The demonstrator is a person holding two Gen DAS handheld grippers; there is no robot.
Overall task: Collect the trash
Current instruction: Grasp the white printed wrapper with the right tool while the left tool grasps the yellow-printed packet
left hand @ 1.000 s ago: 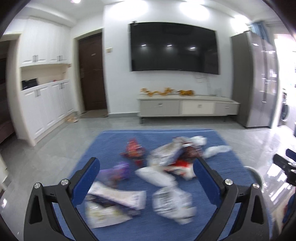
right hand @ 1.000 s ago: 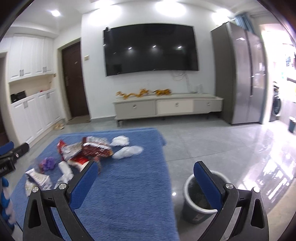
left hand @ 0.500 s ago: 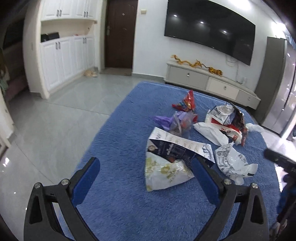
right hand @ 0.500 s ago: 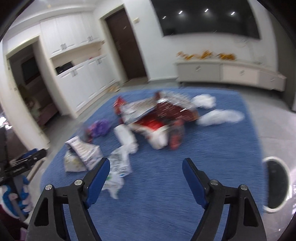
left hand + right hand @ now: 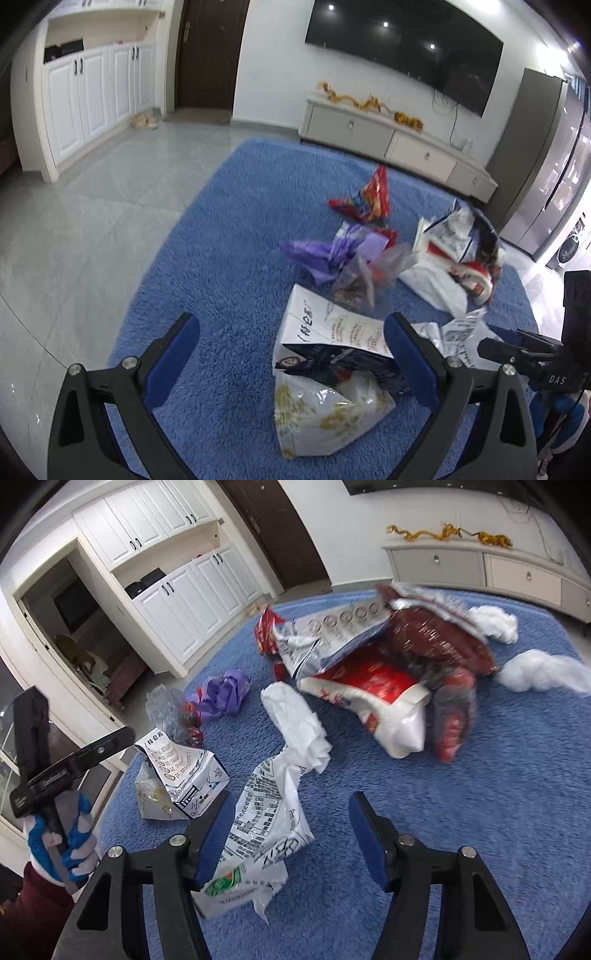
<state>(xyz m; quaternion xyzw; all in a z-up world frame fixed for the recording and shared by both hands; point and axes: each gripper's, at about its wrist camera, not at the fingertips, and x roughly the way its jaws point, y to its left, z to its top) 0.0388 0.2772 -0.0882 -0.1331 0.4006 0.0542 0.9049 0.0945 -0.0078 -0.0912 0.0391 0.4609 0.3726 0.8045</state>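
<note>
Trash lies scattered on a blue rug point(image 5: 229, 258). In the left wrist view my left gripper point(image 5: 291, 358) is open above the rug. A white and dark printed snack bag point(image 5: 332, 343) and a clear bag with yellow print point(image 5: 325, 413) lie by its right finger. Beyond are a purple wrapper point(image 5: 321, 254) and a red wrapper point(image 5: 369, 199). In the right wrist view my right gripper point(image 5: 293, 836) hangs over a crumpled white printed plastic bag point(image 5: 266, 812). Its jaws are closing, with the bag against the left finger and not pinched. A red and white bag point(image 5: 376, 690) lies further off.
A gloved hand point(image 5: 62, 834) holds the left gripper at the left edge of the right wrist view. White cupboards point(image 5: 92, 96), a dark door point(image 5: 207, 55), a low TV cabinet point(image 5: 388, 136) and a grey fridge point(image 5: 546, 177) line the walls. Grey tile floor point(image 5: 74, 221) surrounds the rug.
Both grippers have come down, tilted downward and moved in close to the trash. The right jaws have narrowed. The bin has left the right view.
</note>
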